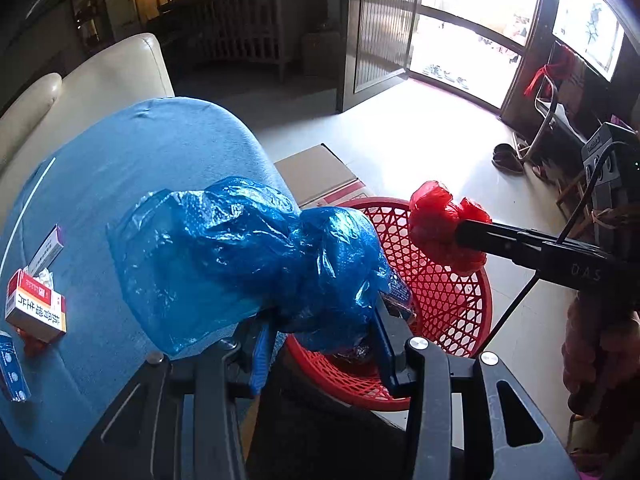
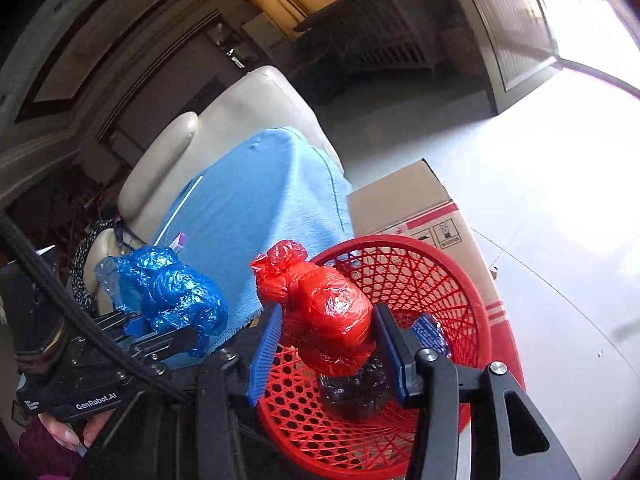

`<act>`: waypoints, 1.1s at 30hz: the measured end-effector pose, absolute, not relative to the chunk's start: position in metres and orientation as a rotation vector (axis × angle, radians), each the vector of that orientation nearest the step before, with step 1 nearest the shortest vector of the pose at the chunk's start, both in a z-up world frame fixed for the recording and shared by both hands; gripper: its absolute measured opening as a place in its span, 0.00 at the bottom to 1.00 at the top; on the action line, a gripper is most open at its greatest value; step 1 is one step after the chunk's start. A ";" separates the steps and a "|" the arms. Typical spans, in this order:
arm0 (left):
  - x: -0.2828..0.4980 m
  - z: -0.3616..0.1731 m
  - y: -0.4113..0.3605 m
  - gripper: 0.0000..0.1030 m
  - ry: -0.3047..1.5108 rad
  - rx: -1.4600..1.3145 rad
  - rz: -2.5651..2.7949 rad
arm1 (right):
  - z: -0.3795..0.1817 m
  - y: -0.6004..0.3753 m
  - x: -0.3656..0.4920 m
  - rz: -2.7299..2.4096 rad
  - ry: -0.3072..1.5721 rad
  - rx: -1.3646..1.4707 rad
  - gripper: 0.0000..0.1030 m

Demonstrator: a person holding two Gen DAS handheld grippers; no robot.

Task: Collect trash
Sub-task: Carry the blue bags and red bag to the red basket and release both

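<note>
My left gripper [image 1: 322, 332] is shut on a crumpled blue plastic bag [image 1: 240, 256], which bulges up between the blue pads. It hangs at the edge of the blue-clothed table [image 1: 140, 152], partly over the red mesh basket [image 1: 448, 304]. My right gripper [image 2: 328, 336] is shut on a knotted red plastic bag [image 2: 324, 304], held over the red mesh basket [image 2: 440, 280]. Inside the basket lie a dark crumpled clear plastic piece [image 2: 352, 396] and a blue packet [image 2: 430, 332]. The left gripper [image 2: 172, 332] with its blue bag [image 2: 176, 292] shows to the left in the right wrist view.
Two medicine boxes [image 1: 36, 308] [image 1: 48, 246] and a blue blister pack [image 1: 12, 368] lie on the cloth at the left. A cardboard box [image 1: 320, 172] stands on the floor behind the basket. A cream sofa [image 1: 100, 80] backs the table. The door [image 1: 460, 52] stands open.
</note>
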State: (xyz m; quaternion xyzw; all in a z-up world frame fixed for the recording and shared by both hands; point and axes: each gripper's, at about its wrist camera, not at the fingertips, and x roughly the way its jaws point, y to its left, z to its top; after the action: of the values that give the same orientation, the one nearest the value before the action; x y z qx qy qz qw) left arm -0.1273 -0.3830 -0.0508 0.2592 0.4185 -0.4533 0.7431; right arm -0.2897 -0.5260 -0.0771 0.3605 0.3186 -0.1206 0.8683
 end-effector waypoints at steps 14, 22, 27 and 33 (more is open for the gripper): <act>-0.129 -0.070 -0.398 0.45 0.962 0.614 -0.982 | -0.093 -0.536 -0.295 -0.292 0.702 0.814 0.49; -0.132 -0.076 -0.399 0.46 0.979 0.621 -0.993 | -0.098 -0.536 -0.291 -0.298 0.719 0.829 0.50; -0.130 -0.076 -0.399 0.48 0.976 0.627 -0.989 | -0.101 -0.537 -0.288 -0.299 0.729 0.843 0.51; -0.129 -0.072 -0.397 0.51 0.958 0.631 -0.971 | -0.102 -0.539 -0.286 -0.295 0.737 0.866 0.52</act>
State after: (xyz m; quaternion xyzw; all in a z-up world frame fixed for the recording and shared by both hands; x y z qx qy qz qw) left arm -0.1291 -0.3971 -0.0724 0.2867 0.4352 -0.4410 0.7307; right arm -0.2859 -0.5391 -0.1017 0.4086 0.3476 -0.1391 0.8324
